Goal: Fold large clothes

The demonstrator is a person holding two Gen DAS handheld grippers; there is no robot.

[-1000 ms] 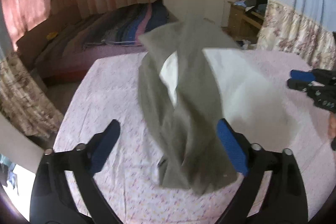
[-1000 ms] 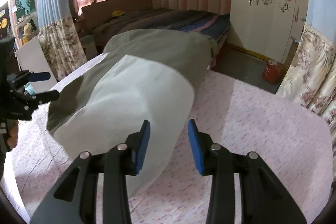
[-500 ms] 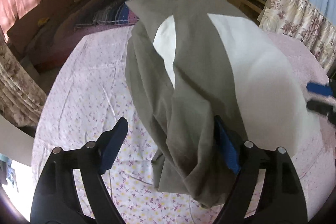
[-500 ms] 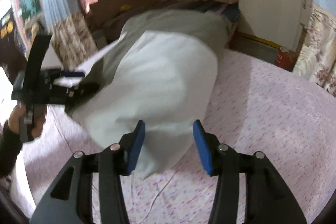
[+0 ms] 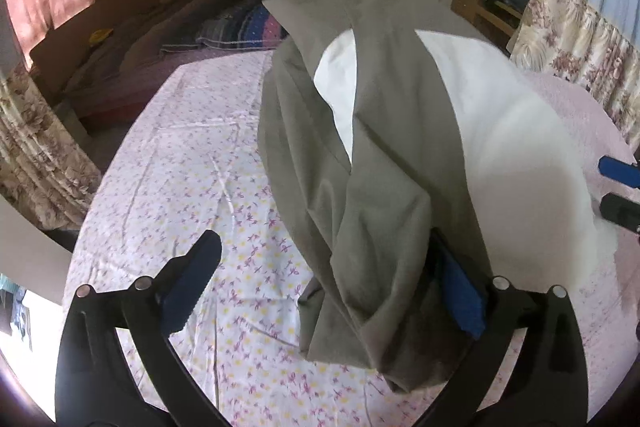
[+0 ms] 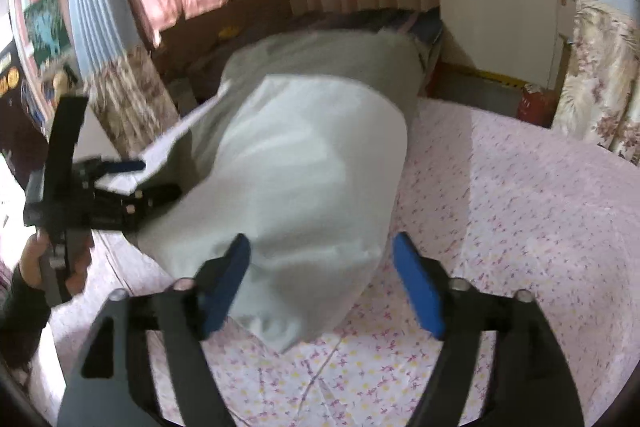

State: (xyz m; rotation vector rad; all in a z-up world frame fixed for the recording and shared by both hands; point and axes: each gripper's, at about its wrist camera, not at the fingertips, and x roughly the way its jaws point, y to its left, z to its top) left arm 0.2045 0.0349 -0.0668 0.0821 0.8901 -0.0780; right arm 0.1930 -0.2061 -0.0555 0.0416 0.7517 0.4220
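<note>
I am letting the grey-and-white garment (image 5: 384, 155) drop on the flowered bed sheet (image 5: 192, 187), both my left gripper (image 5: 320, 291) and right gripper (image 6: 320, 283) opening wide around its near edge at 6 o'clock, so next I should probably smooth it flat.

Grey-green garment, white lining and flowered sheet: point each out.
Grey-green garment (image 5: 384, 187): left wrist view, draped middle fold.
White lining (image 6: 304, 179): right wrist view, broad middle.
Flowered sheet (image 5: 180, 179): left wrist view, bare patch.
</note>
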